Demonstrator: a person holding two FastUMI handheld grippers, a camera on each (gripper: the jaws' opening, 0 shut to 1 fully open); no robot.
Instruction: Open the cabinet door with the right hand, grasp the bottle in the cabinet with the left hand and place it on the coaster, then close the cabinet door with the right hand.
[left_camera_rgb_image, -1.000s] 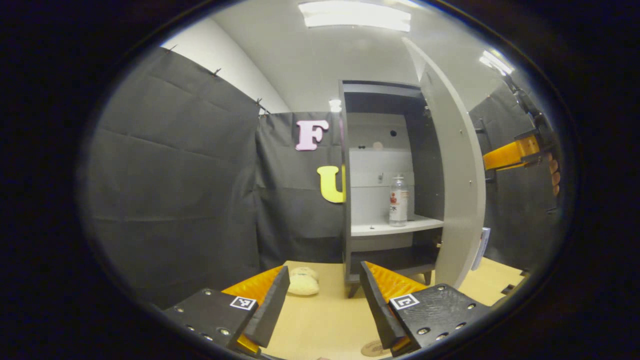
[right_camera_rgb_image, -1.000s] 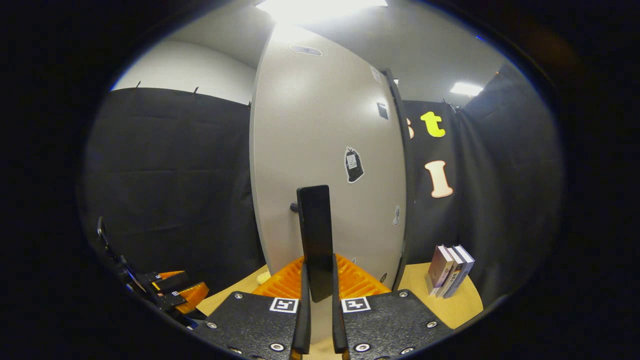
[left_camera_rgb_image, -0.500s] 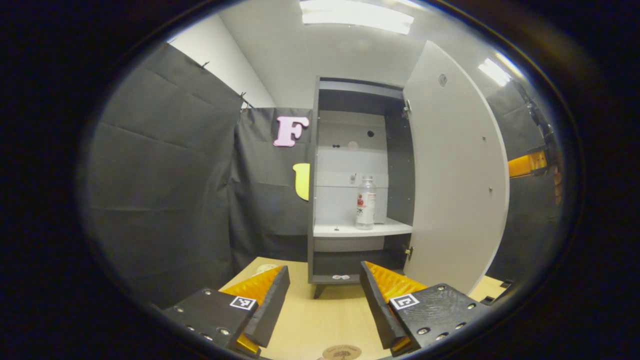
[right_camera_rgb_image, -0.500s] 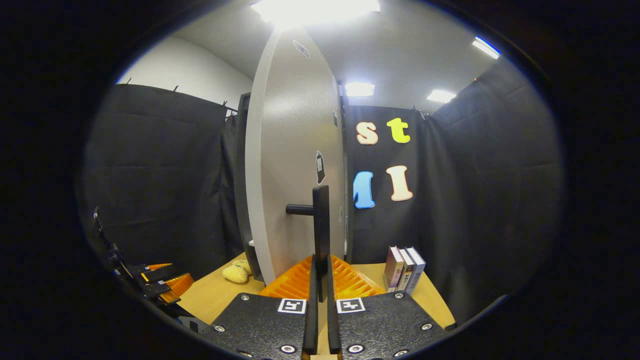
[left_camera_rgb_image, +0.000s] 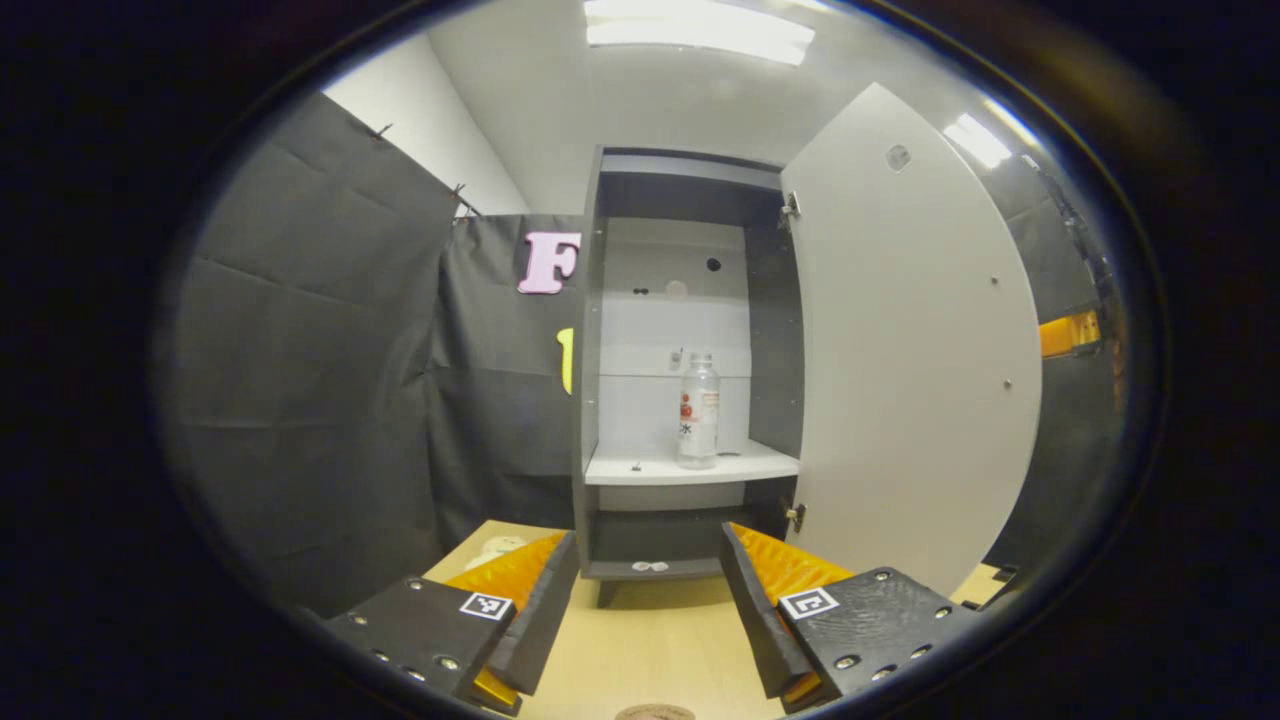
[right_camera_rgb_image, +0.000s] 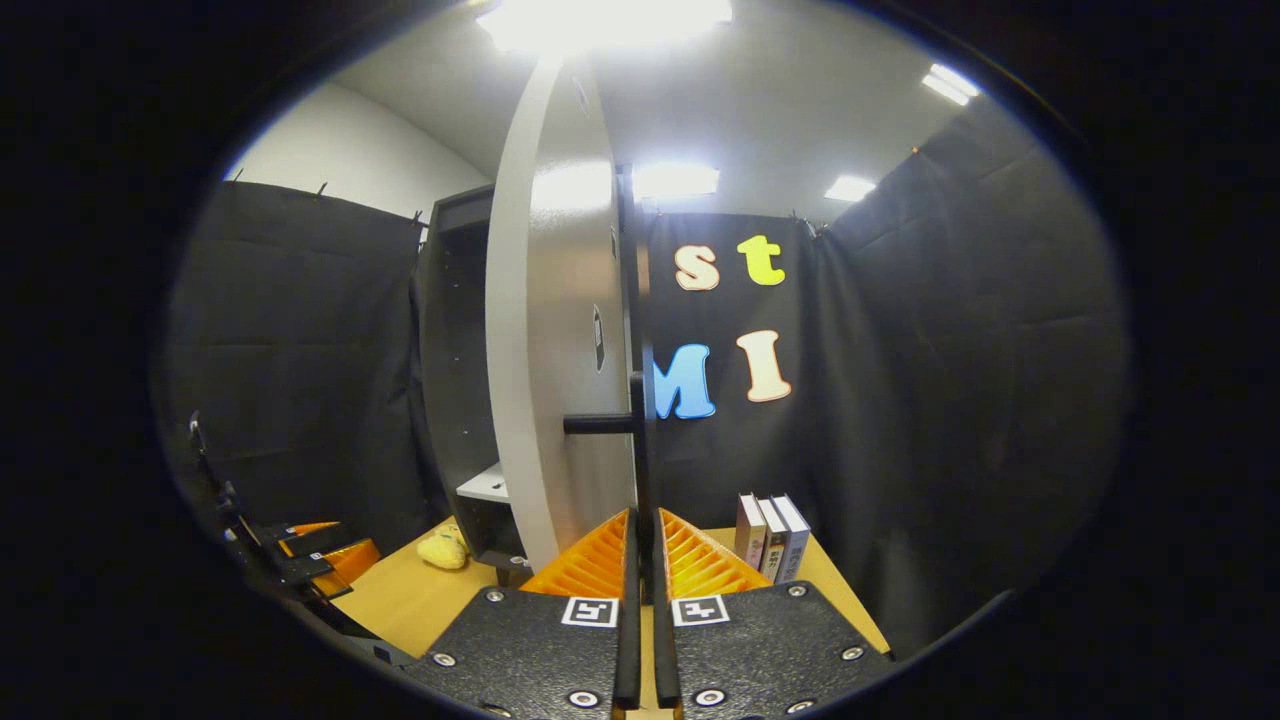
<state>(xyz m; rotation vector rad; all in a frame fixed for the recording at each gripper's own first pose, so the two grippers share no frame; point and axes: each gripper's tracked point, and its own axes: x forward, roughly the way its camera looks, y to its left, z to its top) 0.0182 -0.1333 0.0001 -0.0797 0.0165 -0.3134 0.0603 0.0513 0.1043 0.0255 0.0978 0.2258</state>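
Cabinet door (left_camera_rgb_image: 915, 340) stands wide, right gripper (right_camera_rgb_image: 641, 560) clamped on its handle (right_camera_rgb_image: 640, 440); left gripper (left_camera_rgb_image: 648, 610), fingers apart, faces the bottle (left_camera_rgb_image: 698, 412) upright on the shelf (left_camera_rgb_image: 690, 467): likely light, smooth plastic, best gripped mid-body

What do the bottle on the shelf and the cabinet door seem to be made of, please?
The bottle looks like clear plastic: the pale back panel shows through it, with a printed label round the middle. The cabinet door looks like painted or laminated board, though metal cannot be ruled out: flat, pale grey, matte, with small screw heads and hinges at its edge.
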